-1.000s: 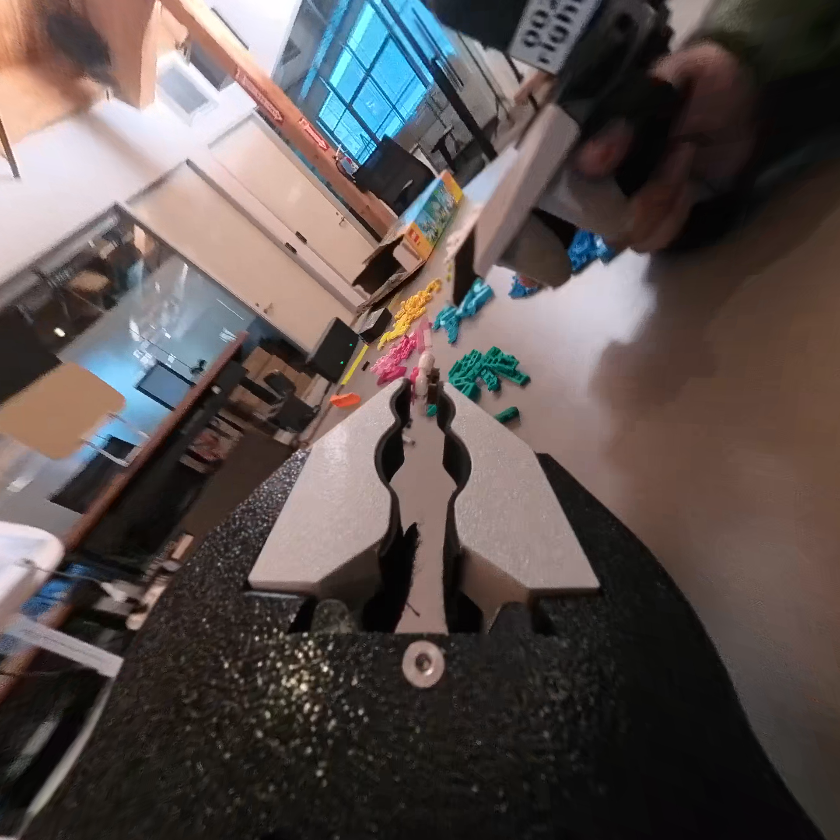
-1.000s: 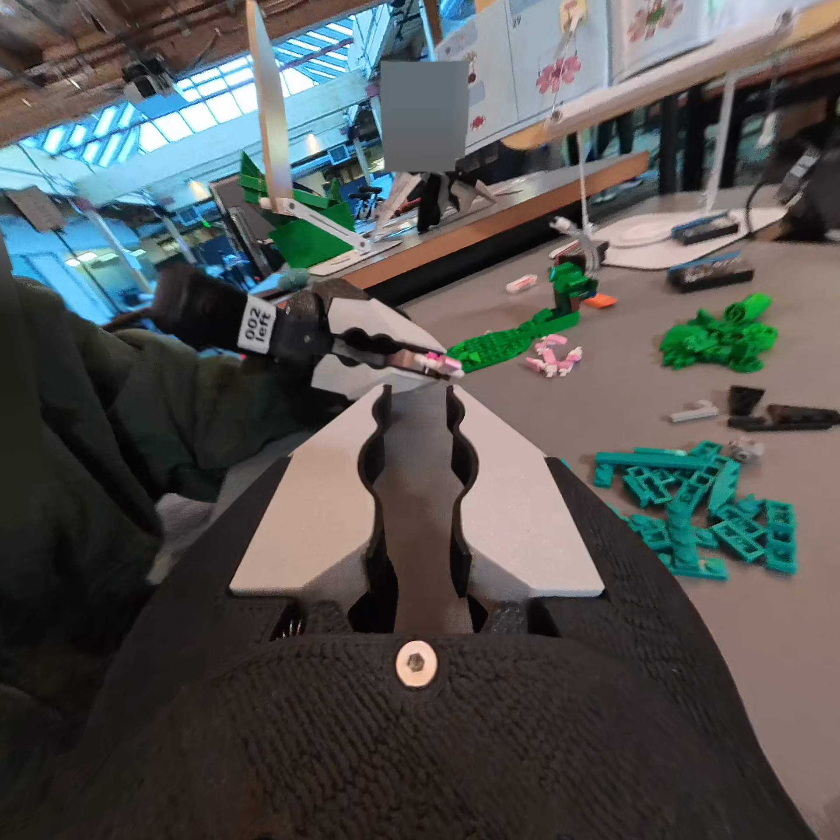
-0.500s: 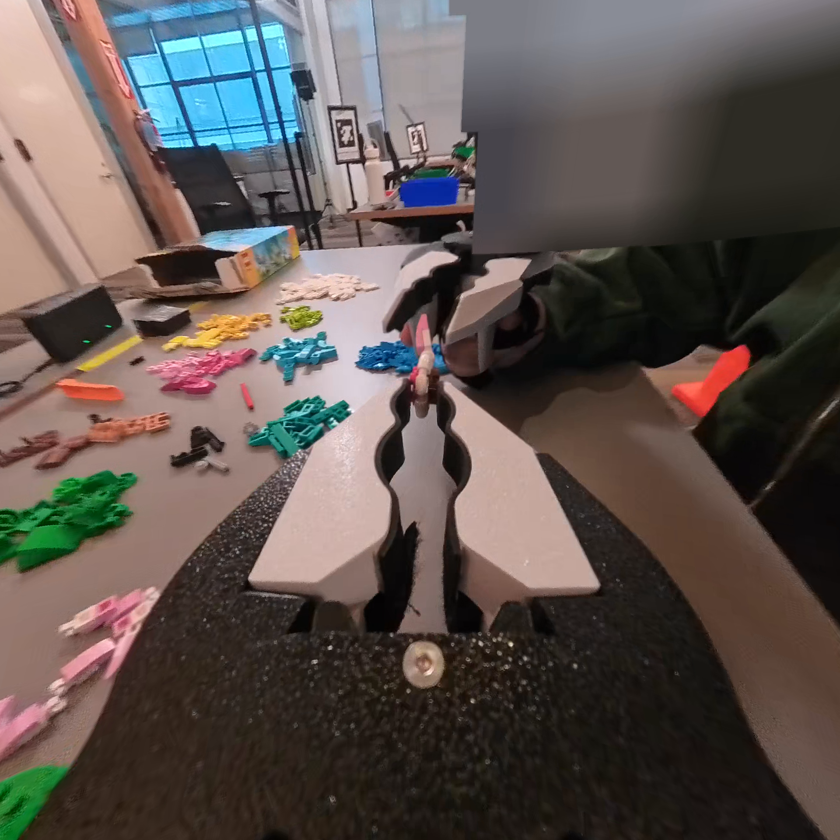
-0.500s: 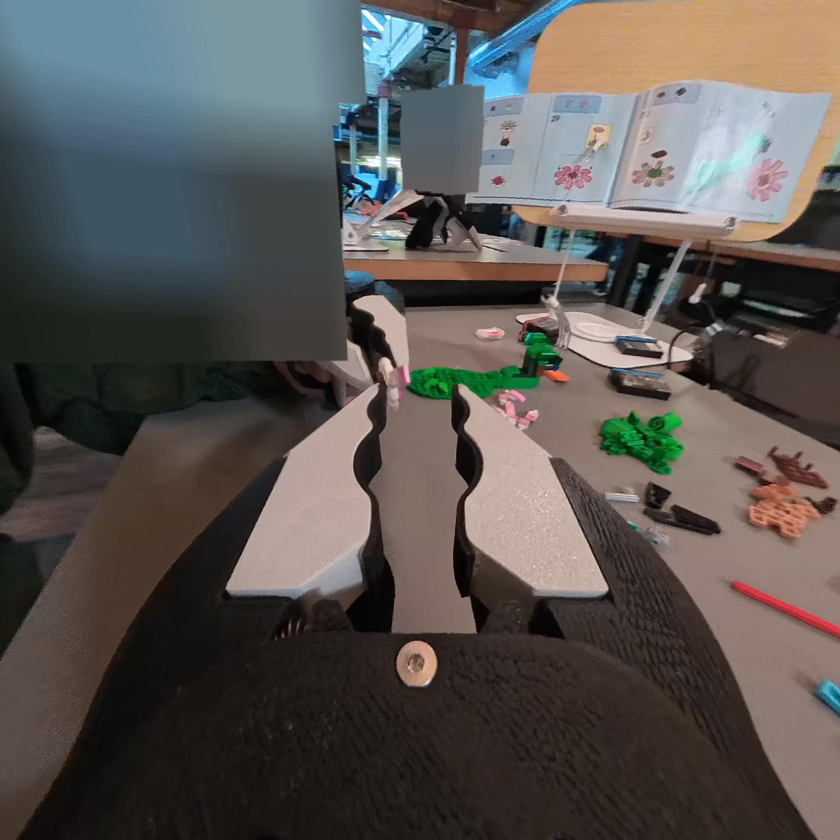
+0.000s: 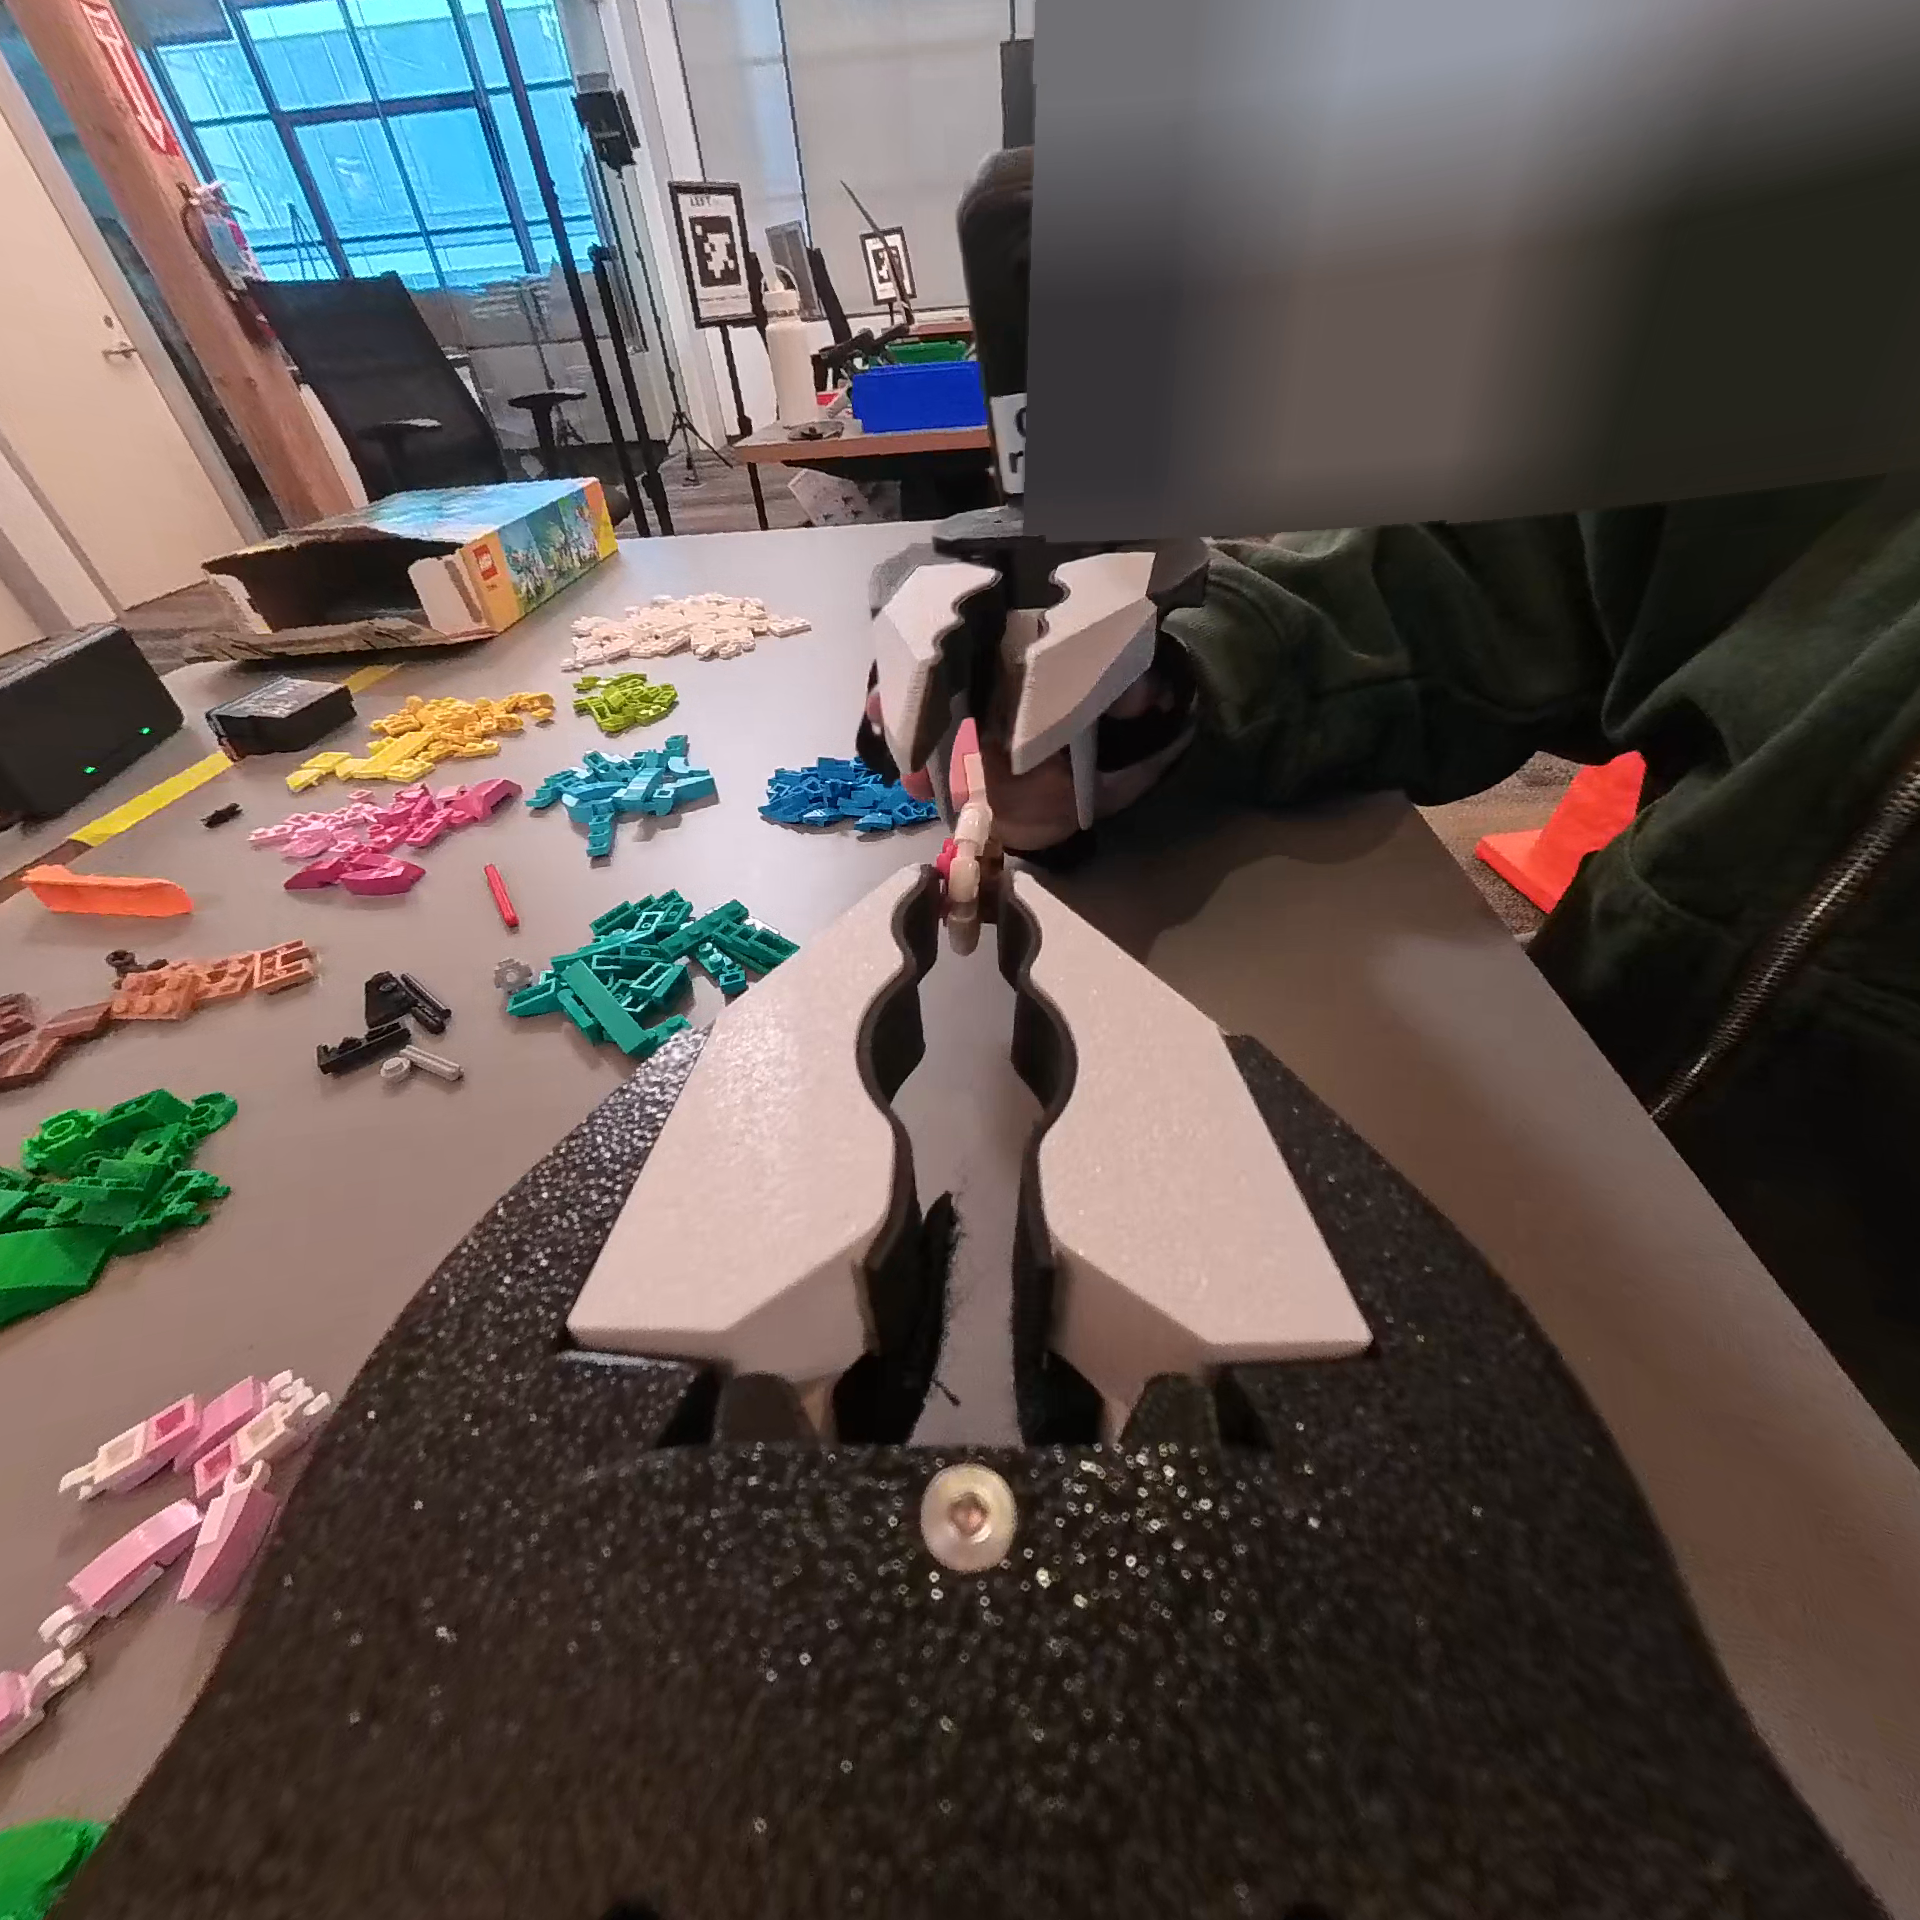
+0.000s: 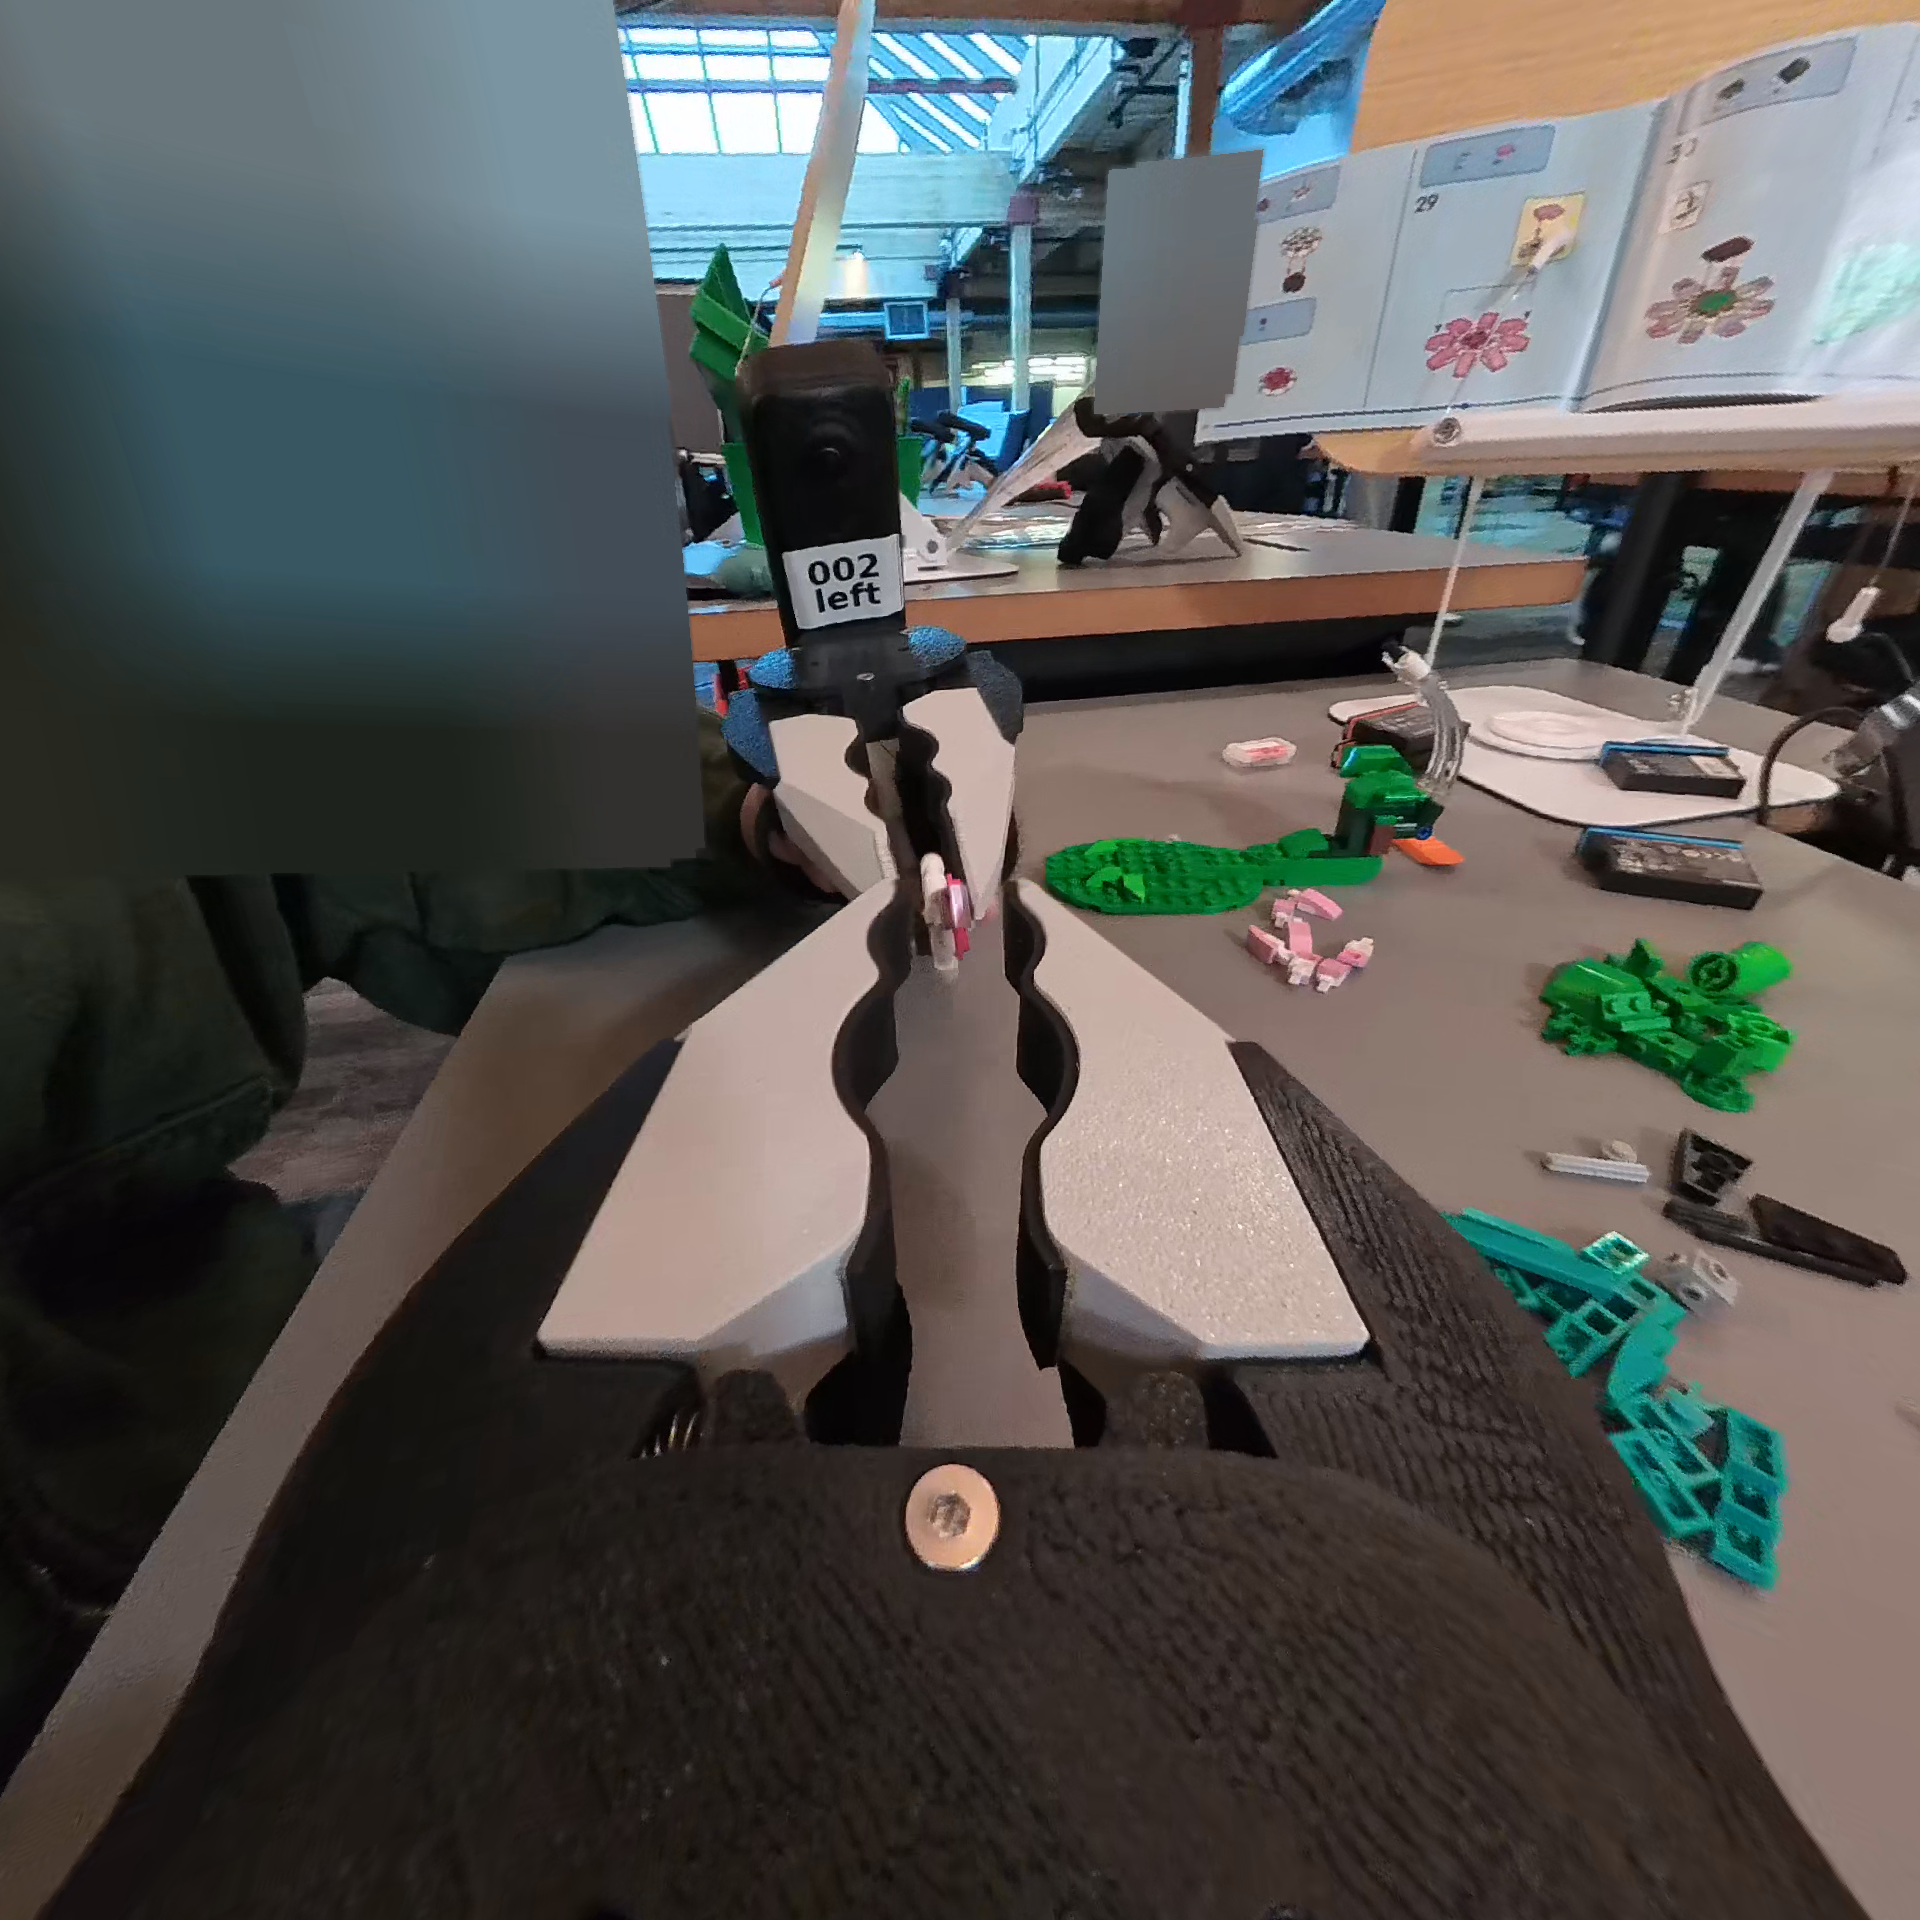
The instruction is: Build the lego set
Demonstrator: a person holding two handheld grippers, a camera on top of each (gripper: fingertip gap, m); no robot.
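The left grey-fingered gripper (image 5: 964, 902) pinches a small pink-and-white lego flower piece (image 5: 962, 875) above the grey table (image 5: 1299, 987). The right gripper (image 6: 948, 912) faces it tip to tip, fingers slightly parted around that piece — contact is unclear.

A black box (image 5: 73, 717) with a small green light is sitting far off to the tool's left. An orange cone (image 5: 1569, 826) is standing on the floor off to its right, beyond the table edge. Ahead of the other tool, two dark flat packs (image 6: 1668, 868) are lying to the right.
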